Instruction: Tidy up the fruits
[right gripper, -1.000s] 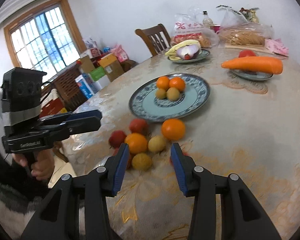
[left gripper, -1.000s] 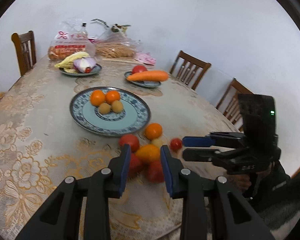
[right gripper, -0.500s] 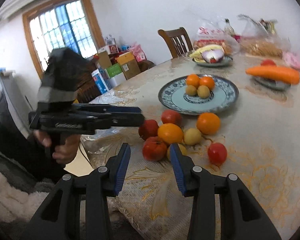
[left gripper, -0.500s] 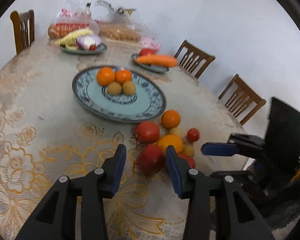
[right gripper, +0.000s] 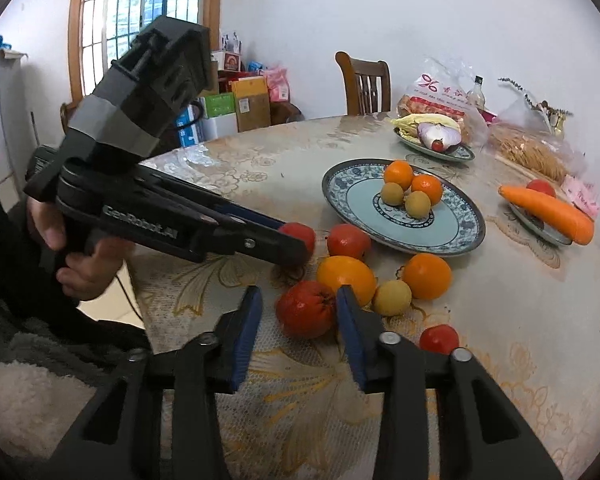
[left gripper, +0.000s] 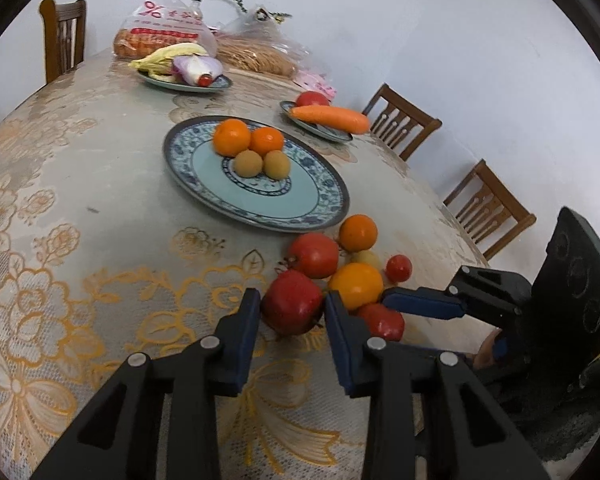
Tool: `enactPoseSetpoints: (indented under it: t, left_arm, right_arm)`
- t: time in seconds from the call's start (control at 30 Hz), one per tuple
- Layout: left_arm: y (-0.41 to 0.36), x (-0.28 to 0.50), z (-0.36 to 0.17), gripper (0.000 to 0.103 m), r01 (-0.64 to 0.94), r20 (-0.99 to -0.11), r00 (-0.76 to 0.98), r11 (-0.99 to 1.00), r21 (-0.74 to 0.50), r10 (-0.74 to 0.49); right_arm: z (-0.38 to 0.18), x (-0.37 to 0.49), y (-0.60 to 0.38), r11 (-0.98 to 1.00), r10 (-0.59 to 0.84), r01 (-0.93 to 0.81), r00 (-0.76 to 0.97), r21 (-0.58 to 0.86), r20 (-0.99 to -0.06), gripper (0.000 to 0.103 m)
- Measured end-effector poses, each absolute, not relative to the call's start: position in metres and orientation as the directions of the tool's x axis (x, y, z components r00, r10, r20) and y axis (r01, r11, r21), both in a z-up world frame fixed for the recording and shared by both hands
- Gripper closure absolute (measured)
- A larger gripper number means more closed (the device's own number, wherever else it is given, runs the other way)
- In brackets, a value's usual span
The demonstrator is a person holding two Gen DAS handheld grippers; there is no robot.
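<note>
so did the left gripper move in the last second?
Yes. The left gripper has closed in on the loose fruit beside the big blue plate; its open fingers now bracket a dark red fruit.

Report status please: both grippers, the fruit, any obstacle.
Left gripper open around a pomegranate. Right gripper open around a red fruit. Orange crowds both; blue plate has free space.

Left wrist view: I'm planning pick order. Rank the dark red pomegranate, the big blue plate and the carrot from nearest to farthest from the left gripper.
1. Dark red pomegranate, between the left gripper fingers.
2. Big blue plate, mid-table ahead.
3. Carrot, on a small dish, far right.
</note>
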State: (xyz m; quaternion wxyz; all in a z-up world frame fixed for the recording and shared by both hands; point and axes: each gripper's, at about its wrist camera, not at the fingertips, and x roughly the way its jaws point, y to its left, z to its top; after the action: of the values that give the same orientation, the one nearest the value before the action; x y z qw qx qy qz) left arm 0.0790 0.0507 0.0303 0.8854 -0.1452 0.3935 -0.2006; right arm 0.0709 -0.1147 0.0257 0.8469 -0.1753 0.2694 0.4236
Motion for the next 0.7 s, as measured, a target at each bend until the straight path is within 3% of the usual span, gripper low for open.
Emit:
enactPoseSetpoints:
  t: [0.13, 0.37, 0.7]
  left_arm:
    - [0.055, 0.073, 0.029, 0.069, 0.231, -0.627, 0.623, 0.875, -0.425, -0.468]
    - [0.053, 0.063, 0.038, 0.069, 0.265, -0.603, 0.642, 0.875, -0.405, -0.473]
    - [0.065, 0.059, 0.060, 0.069, 0.247, -0.553, 0.700, 0.880, -0.405, -0.451]
  right_arm:
    - [0.025, 0.064, -0.111, 0.561, 0.615, -0.817, 0.521, -0.136, -0.592, 0.072]
    - [0.030, 0.063, -0.107, 0.543, 0.630, -0.830, 0.505, -0.130, -0.590, 0.072]
    - [0.052, 0.050, -0.109, 0.557, 0.642, -0.808, 0.565, -0.191, -0.518, 0.072]
